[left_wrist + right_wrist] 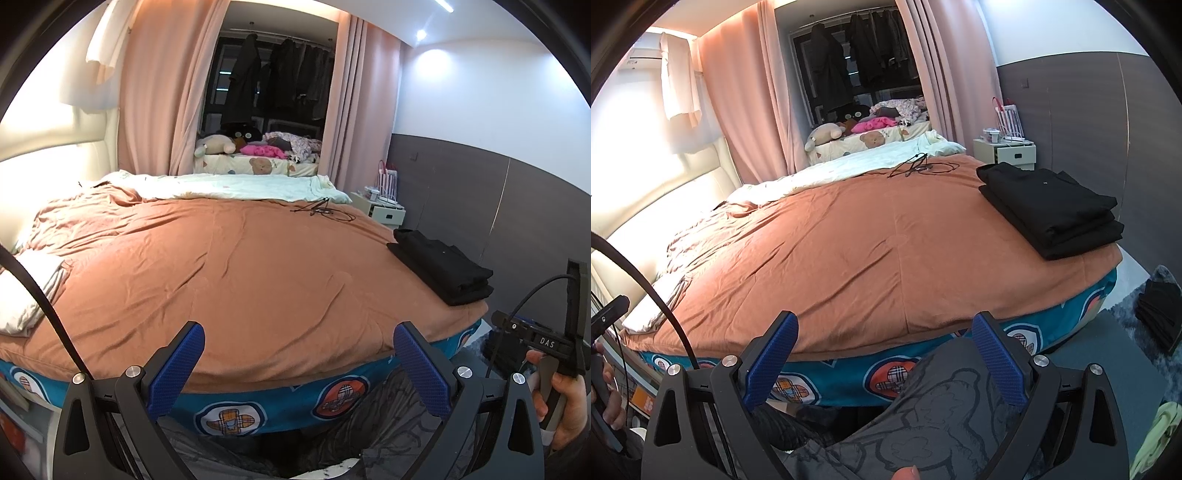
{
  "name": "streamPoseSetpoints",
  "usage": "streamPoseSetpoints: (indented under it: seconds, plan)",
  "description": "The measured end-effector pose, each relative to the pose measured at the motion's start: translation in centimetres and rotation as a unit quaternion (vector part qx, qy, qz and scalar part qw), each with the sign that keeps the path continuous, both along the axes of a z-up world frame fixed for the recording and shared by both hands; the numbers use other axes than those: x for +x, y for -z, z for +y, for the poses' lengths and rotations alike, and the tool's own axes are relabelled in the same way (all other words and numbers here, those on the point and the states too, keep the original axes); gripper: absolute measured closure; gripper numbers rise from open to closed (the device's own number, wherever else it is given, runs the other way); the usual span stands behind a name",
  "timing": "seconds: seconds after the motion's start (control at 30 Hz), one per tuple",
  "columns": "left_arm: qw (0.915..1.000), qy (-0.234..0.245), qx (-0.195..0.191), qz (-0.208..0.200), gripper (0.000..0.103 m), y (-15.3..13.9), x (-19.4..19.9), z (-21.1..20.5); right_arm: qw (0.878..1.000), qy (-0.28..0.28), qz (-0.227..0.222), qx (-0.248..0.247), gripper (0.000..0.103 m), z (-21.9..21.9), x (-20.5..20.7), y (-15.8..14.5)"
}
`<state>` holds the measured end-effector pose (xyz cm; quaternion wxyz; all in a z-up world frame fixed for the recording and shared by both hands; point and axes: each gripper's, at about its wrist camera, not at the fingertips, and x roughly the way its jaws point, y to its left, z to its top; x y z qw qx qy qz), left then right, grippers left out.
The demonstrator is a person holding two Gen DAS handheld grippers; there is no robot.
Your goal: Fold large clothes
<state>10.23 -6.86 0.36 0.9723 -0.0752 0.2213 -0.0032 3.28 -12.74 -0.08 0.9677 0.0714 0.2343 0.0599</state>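
Fingers (421, 365) (997, 360) of both grippers spread wide, empty; black clothes (1051, 208) folded, stacked neatly at bed (849, 236) corner.

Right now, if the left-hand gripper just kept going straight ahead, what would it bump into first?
Probably the rumpled orange-brown bedspread at the near edge of the bed. The left gripper, jaws open and empty, points at it with nothing between; depth is hard to judge through the fisheye.

I see a bed (229, 258) with orange cover, pink curtains (155, 85) framing a dark window (273, 74), white nightstand (1004, 151), grey-panelled wall (480, 192). Floor looks grey, mostly hidden.
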Motion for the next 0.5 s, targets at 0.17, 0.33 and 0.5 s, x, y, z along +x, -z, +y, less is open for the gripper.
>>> streamPoseSetpoints:
  seconds: [0.17, 0.33, 0.5]
  plan:
    - [1.0, 0.001, 0.002, 0.0, 0.0, 0.09, -0.03, -0.15, 1.0, 0.001, 0.001, 0.001, 0.008, -0.14, 0.03, 0.0]
    - [1.0, 0.001, 0.003, 0.0, 0.0, 0.05, 0.06, -0.1, 1.0, 0.0, 0.002, 0.001, 0.008, -0.18, 0.05, 0.01]
    - [1.0, 0.008, 0.002, 0.004, 0.0, 0.18, -0.15, -0.32, 1.0, -0.001, 0.003, -0.001, 0.008, -0.32, 0.03, 0.06]
